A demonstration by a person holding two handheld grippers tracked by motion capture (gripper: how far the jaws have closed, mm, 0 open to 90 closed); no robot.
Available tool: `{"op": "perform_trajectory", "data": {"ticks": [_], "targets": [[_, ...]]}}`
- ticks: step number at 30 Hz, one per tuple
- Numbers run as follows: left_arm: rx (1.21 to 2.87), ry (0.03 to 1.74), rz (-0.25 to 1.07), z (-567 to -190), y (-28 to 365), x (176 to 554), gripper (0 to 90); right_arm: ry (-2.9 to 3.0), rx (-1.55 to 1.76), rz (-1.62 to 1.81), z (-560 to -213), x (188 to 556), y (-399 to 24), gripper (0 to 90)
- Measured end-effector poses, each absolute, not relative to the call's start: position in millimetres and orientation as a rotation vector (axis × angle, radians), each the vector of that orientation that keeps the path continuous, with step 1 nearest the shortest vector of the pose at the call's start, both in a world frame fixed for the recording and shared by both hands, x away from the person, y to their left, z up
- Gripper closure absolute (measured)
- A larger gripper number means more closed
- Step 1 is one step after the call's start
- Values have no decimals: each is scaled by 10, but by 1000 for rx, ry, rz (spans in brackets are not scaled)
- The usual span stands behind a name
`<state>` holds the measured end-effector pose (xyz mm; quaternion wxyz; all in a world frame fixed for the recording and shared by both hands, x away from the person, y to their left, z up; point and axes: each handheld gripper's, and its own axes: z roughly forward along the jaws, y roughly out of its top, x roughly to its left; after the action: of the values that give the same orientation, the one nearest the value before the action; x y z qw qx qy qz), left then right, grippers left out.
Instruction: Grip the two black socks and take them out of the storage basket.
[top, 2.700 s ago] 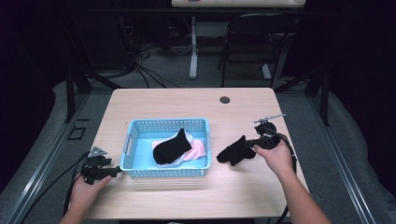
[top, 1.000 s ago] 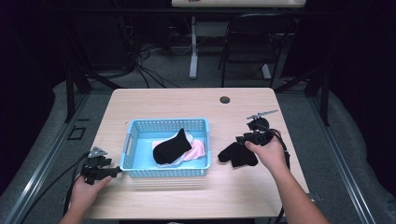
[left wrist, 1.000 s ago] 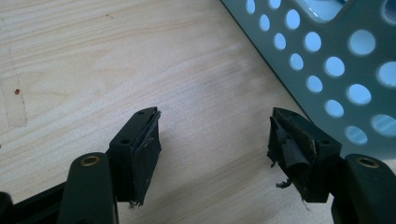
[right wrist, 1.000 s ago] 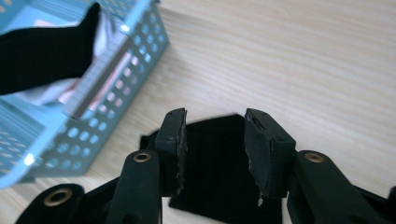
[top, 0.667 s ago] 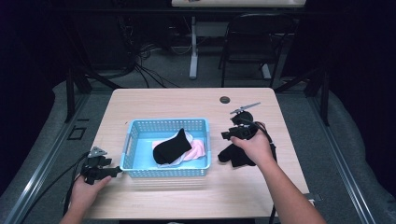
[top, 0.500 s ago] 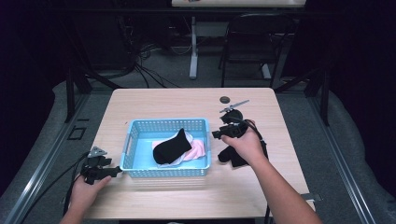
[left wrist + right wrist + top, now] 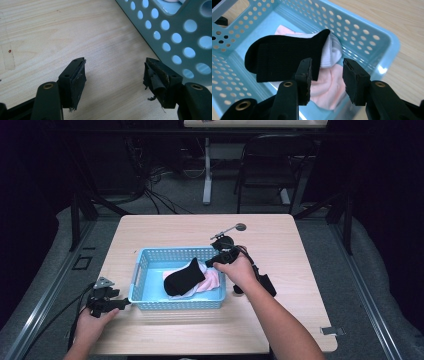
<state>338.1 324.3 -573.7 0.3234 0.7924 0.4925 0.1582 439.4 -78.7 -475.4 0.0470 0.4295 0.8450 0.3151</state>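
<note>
A light blue perforated basket (image 7: 170,251) sits mid-table with a black sock (image 7: 182,277) lying over a pink sock (image 7: 212,281) inside. My right gripper (image 7: 210,264) hovers at the basket's right rim, open. In the right gripper view its empty jaws (image 7: 327,65) frame the white sock (image 7: 332,53) and the pink sock (image 7: 329,87), next to the black sock (image 7: 284,57). Another black sock (image 7: 266,284) lies on the table right of the basket, partly behind the right wrist. My left gripper (image 7: 122,304) rests open by the basket's front left corner, its fingertips (image 7: 115,67) over bare wood.
A small dark round object (image 7: 240,226) lies near the table's far edge. The basket wall (image 7: 175,30) stands close beside the left gripper. A chair (image 7: 265,175) and another table's legs stand beyond the table. A scrap of tape (image 7: 330,331) sits at the front right.
My right gripper has let go of the black sock on the table and moved left to the basket's right rim. The left gripper has stayed in place.
</note>
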Motion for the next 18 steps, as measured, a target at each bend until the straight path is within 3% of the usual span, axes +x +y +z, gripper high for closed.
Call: {"op": "perform_trajectory", "data": {"ticks": [17,18], "targets": [[2074,1285,414,-5729,3244,3381,338,2653,1303,834,-5052,4630,-315,603],[2074,1284,414,-5729,3244,3382,338,2600,1326,938,-5118,4636,-276,604]]}}
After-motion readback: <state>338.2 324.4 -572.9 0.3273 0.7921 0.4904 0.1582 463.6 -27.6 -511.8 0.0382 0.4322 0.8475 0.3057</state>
